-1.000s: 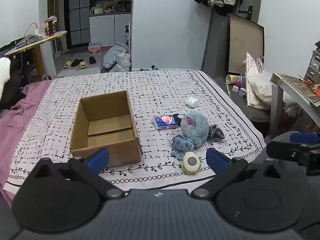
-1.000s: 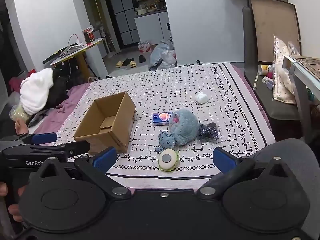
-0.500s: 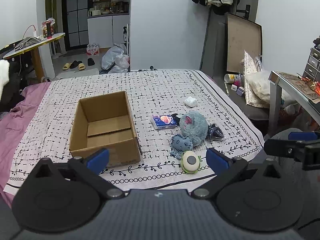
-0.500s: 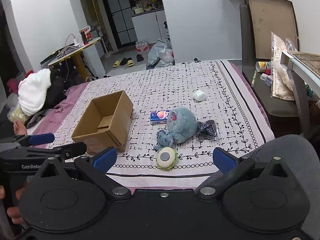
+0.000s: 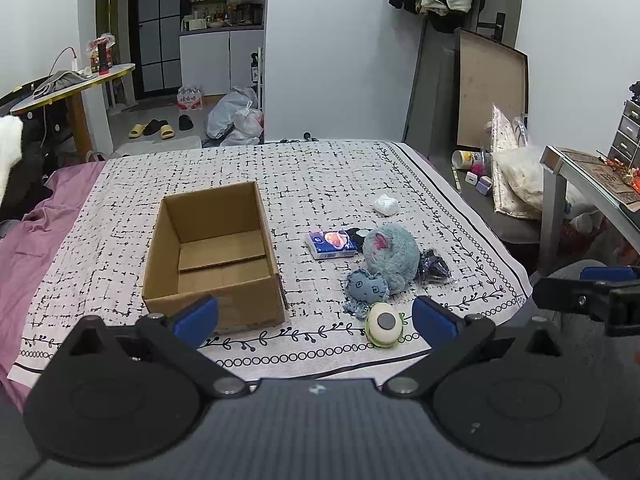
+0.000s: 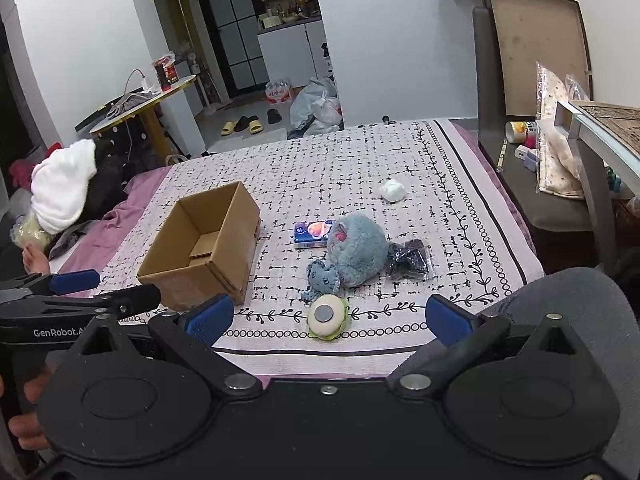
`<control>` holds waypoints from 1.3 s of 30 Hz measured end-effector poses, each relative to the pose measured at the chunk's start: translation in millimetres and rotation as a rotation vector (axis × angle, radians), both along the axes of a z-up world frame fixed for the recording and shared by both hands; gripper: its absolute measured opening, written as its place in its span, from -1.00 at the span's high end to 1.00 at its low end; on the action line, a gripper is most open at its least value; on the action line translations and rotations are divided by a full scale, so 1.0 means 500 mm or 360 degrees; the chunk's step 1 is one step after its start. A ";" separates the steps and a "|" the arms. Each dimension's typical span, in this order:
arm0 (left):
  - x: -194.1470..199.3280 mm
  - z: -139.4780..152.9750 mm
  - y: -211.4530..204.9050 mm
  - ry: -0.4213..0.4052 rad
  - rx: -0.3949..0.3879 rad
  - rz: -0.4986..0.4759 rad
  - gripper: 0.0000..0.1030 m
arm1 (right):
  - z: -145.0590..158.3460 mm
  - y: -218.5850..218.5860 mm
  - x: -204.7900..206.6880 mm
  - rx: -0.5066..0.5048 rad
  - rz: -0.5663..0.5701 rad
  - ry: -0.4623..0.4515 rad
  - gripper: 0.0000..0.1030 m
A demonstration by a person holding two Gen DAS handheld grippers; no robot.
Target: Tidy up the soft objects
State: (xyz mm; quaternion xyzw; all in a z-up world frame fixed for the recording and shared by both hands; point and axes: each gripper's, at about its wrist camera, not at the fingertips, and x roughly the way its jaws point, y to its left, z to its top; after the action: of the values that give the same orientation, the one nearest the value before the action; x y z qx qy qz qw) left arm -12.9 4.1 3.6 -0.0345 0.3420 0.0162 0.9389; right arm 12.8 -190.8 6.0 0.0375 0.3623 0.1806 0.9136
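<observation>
An open cardboard box (image 5: 214, 256) (image 6: 204, 248) stands empty on the patterned bed cover. To its right lie a round grey-blue plush (image 5: 394, 258) (image 6: 358, 254), a small blue octopus plush (image 5: 366, 290) (image 6: 322, 278), a cream and green eye-shaped plush (image 5: 383, 325) (image 6: 327, 316), a blue tissue pack (image 5: 331, 244) (image 6: 313, 234), a dark plastic-wrapped item (image 5: 434, 266) (image 6: 410, 258) and a white crumpled wad (image 5: 385, 204) (image 6: 392, 191). My left gripper (image 5: 315, 318) and right gripper (image 6: 327, 317) hover open over the near bed edge, holding nothing.
A grey table (image 5: 592, 176) and a chair with bags (image 6: 556, 184) stand right of the bed. A yellow-legged round table (image 5: 72, 90) and piled clothes (image 6: 64, 188) are at the left. Slippers and plastic bags lie on the floor beyond the bed.
Both views have shifted slightly; the objects on the bed have not moved. Both grippers stay open.
</observation>
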 end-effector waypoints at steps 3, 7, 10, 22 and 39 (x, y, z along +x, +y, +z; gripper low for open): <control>-0.001 0.000 0.001 -0.0001 -0.0002 0.0000 -0.99 | 0.002 0.004 -0.001 -0.0008 0.0000 -0.0002 -1.00; 0.000 -0.001 0.001 0.0002 0.0002 -0.0004 -0.99 | 0.001 0.003 -0.001 -0.0013 0.0004 -0.0005 -1.00; -0.001 0.001 0.002 -0.0002 -0.0007 0.0003 -0.99 | 0.000 0.005 0.000 -0.0013 0.0000 -0.0002 -1.00; -0.004 0.007 0.005 -0.0018 -0.0021 0.0004 -0.99 | 0.004 0.007 0.001 -0.0022 0.0007 -0.0013 -1.00; 0.004 -0.003 -0.003 -0.0016 -0.0022 0.0002 -0.99 | -0.002 0.004 0.006 0.0003 0.0010 -0.0027 -1.00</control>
State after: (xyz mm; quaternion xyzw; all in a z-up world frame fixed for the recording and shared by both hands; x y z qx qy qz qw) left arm -10.8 2.7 2.3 -0.0412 0.3374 0.0143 0.9404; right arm 15.6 -188.9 5.2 0.0357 0.3545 0.1840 0.9161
